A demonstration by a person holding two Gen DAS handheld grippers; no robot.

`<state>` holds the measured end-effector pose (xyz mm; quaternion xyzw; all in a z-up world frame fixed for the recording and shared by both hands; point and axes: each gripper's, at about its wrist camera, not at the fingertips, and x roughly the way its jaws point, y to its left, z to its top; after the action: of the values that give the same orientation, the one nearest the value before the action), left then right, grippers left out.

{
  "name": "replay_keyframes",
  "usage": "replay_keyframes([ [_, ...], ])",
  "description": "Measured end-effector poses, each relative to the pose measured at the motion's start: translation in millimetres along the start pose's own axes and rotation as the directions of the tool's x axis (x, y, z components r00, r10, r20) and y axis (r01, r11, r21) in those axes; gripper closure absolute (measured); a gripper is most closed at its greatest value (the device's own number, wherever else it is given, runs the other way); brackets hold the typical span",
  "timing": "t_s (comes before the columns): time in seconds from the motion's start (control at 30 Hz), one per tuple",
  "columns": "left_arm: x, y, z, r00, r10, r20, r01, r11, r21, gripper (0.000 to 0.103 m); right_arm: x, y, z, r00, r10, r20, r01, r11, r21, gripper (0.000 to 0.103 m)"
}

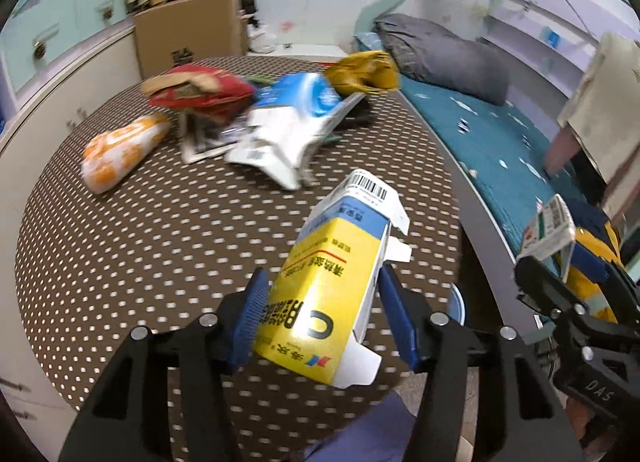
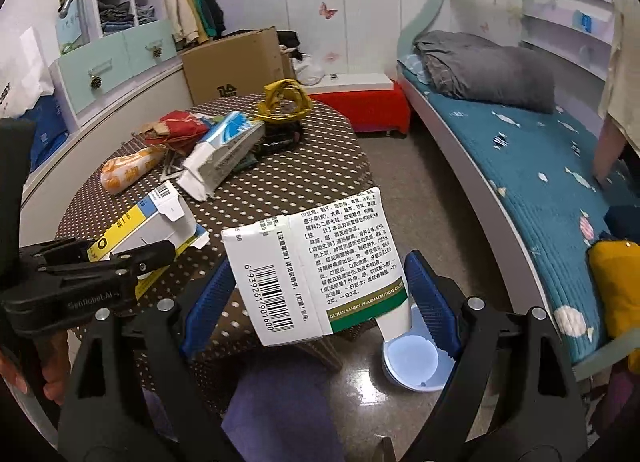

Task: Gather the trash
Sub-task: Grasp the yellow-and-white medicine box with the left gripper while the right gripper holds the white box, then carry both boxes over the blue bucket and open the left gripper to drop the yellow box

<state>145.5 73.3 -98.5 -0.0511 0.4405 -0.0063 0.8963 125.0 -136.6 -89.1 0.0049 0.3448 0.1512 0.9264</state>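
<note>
The round dotted surface (image 1: pixel 120 242) fills the middle and left of my left view. On it, toward the upper centre, the remaining trash is heaped: a torn blue-and-white carton (image 1: pixel 292 118), a red crumpled bag (image 1: pixel 200 96), an orange-and-white wrapper (image 1: pixel 120 152) and a yellow crumpled bag (image 1: pixel 364 72) at the far rim. I judge they sit bunched like that so each can be plucked in turn.

Low in the right view, beyond the edge of the surface, a pale blue bin (image 2: pixel 412 362) waits on the floor, which is likely where my loads go.

My left gripper (image 1: pixel 324 322) has its jaws clenched on the yellow medicine box (image 1: pixel 332 274), lifted off the surface and tilted, flaps open. My right gripper (image 2: pixel 320 298) grips the white-and-green medicine box (image 2: pixel 316 266) by its sides, held above the bin, barcode toward the lens. I seem ready to drop both.
</note>
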Motion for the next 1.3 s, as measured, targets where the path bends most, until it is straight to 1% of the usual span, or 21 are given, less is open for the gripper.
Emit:
replay_keyframes([
  [0.3,4,-61,4,0.998,-0.067,-0.008,0.067,0.991,0.114,0.047,-13,-45,-14,0.997,-0.071,-0.015,0.072,0.994,0.081,0.019],
  [0.4,5,-82,5,0.996,-0.089,-0.003,0.089,0.984,0.153,0.047,-17,-62,-20,0.994,-0.101,-0.03,0.104,0.988,0.114,0.019],
  [0.6,18,-129,5,0.99,-0.137,-0.038,0.142,0.962,0.234,0.047,-23,-94,-31,0.986,-0.156,-0.052,0.163,0.972,0.17,0.019],
  [0.87,41,-182,7,0.979,-0.18,-0.097,0.202,0.926,0.319,0.047,-27,-137,-42,0.969,-0.228,-0.093,0.245,0.938,0.247,0.019],
  [0.93,49,-193,8,0.976,-0.187,-0.115,0.215,0.917,0.335,0.047,-28,-151,-45,0.962,-0.254,-0.103,0.273,0.925,0.263,0.019],
  [1.03,63,-211,10,0.971,-0.19,-0.143,0.23,0.905,0.358,0.047,-26,-165,-49,0.953,-0.277,-0.122,0.301,0.91,0.286,0.019],
  [1.17,85,-229,14,0.968,-0.181,-0.172,0.234,0.897,0.375,0.047,-20,-185,-54,0.941,-0.299,-0.157,0.335,0.889,0.311,0.019],
  [1.3,109,-244,17,0.961,-0.178,-0.214,0.251,0.887,0.388,0.047,-10,-205,-58,0.928,-0.313,-0.202,0.367,0.866,0.341,0.019],
])
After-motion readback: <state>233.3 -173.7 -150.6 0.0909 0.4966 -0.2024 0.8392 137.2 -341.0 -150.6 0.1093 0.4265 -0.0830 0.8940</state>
